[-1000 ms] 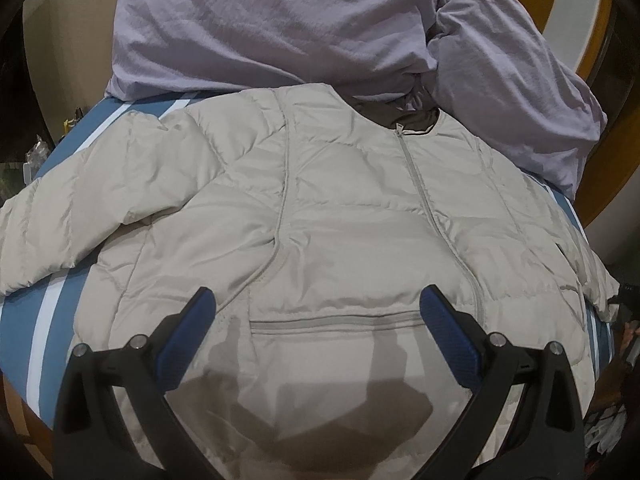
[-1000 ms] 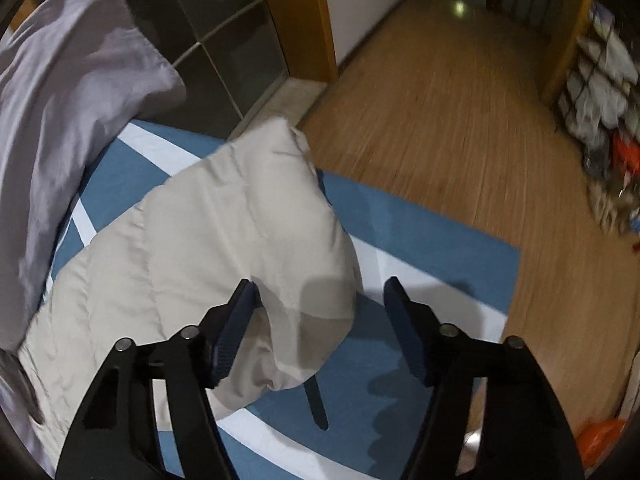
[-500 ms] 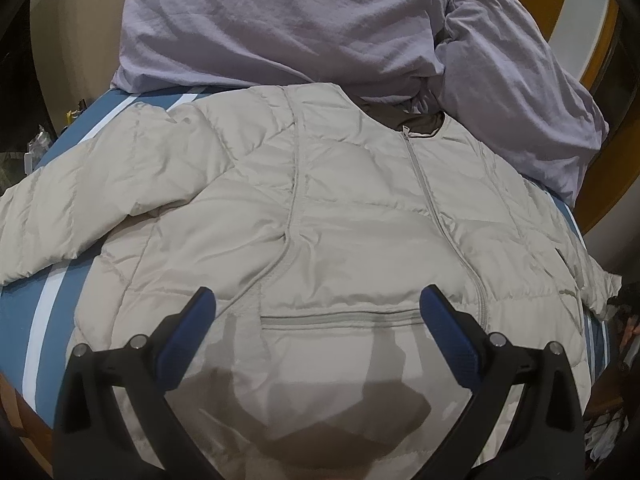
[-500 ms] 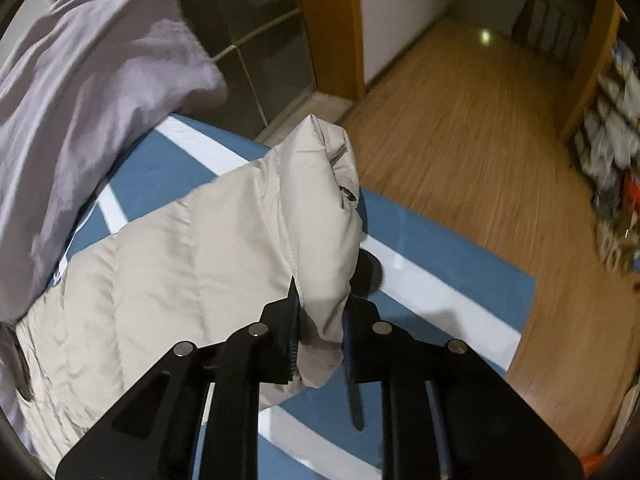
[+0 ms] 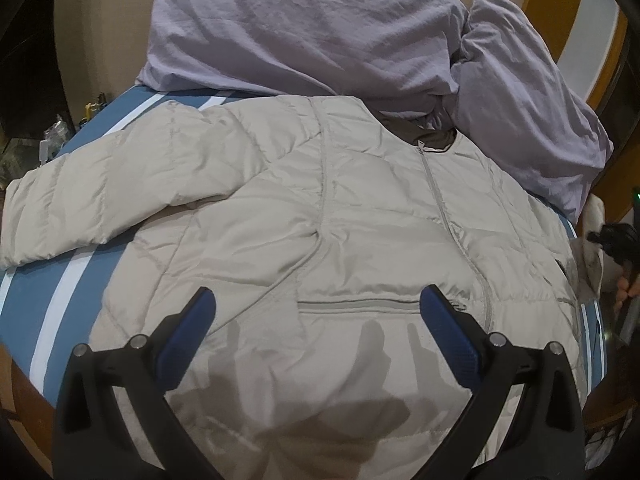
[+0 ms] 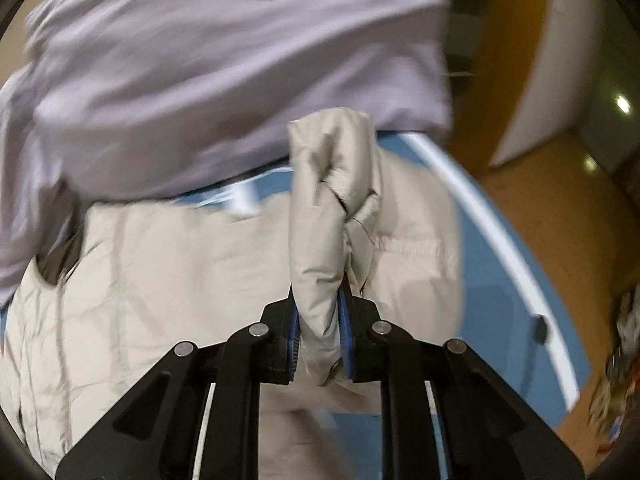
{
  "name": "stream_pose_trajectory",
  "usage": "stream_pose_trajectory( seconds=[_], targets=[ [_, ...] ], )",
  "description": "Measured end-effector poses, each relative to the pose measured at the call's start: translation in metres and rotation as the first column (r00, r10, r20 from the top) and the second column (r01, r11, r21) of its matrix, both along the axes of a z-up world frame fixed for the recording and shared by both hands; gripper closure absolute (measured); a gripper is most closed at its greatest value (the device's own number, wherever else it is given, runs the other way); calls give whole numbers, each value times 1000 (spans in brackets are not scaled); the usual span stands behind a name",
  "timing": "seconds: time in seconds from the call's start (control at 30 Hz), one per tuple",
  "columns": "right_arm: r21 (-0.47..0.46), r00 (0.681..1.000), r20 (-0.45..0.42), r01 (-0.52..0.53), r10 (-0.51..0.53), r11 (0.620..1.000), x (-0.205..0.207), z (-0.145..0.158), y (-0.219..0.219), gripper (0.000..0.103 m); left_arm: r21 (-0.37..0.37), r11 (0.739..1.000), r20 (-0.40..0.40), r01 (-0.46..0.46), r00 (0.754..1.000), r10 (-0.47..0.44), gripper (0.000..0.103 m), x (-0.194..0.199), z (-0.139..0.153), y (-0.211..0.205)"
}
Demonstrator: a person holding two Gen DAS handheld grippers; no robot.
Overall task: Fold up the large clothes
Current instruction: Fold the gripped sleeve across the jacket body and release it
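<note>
A beige quilted puffer jacket [image 5: 320, 216] lies front up on the bed, zipped, collar toward the pillows, its left sleeve [image 5: 100, 196] spread out to the left. My left gripper [image 5: 316, 332] is open and empty, hovering over the jacket's lower front near the pocket zip. My right gripper [image 6: 320, 336] is shut on the end of the jacket's right sleeve [image 6: 328, 200] and holds it up over the jacket body [image 6: 160, 280]. That gripper and the lifted sleeve also show at the right edge of the left wrist view [image 5: 600, 240].
Lilac pillows [image 5: 320, 28] lie at the head of the bed, touching the collar. The bedsheet [image 5: 48, 320] is blue with white stripes. Wooden floor [image 6: 560, 208] lies off the bed's right side, with clutter at the far right.
My right gripper closed on the right sleeve's end, lifted it and swung it in over the jacket body. My left gripper stayed open and drifted slightly over the lower front.
</note>
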State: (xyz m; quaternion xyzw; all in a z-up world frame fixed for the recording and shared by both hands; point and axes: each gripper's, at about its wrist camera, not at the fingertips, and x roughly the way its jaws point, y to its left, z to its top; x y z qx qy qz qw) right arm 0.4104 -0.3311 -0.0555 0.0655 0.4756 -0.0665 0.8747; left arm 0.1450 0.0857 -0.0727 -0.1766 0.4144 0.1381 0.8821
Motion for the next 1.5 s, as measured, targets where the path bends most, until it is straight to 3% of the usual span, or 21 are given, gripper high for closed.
stream_pose_trajectory(
  seconds=[0.23,0.47,0.63,0.9,1.13,1.2,1.27,1.3,1.43,1.5],
  targets=[
    [18,963,-39,-265,266,964,4,-13,115,85,-1,999,-2,-52,999,52,2,-16,2,12],
    [115,903,-41,-420,427,900,-14,-15,189,86,0,996,-2,-84,996,84,2,-26,2,20],
    [177,867,-42,-482,496,858,-24,-16,236,86,-7,995,-4,-101,995,101,2,-31,1,25],
    [255,845,-19,-513,534,820,-32,-10,273,85,-9,993,-3,-120,993,120,2,-38,1,31],
    [210,809,-98,-552,580,807,-44,-42,295,82,-16,991,-5,-133,991,133,2,-42,0,36],
    [216,804,-95,-558,586,801,-47,-42,294,74,-15,991,-3,-132,991,132,2,-41,0,36],
    [237,798,-83,-567,597,789,-49,-36,290,55,-16,991,-4,-132,991,132,2,-41,-1,36],
    [242,799,-69,-567,597,787,-50,-31,287,51,-18,991,-5,-132,991,132,2,-41,-1,36],
    [220,832,28,-546,554,809,-46,-9,266,40,-20,992,-3,-127,992,127,2,-39,-1,36],
    [177,866,48,-497,497,849,-40,-7,252,36,-20,992,-3,-126,992,126,2,-38,-1,36]
  ],
)
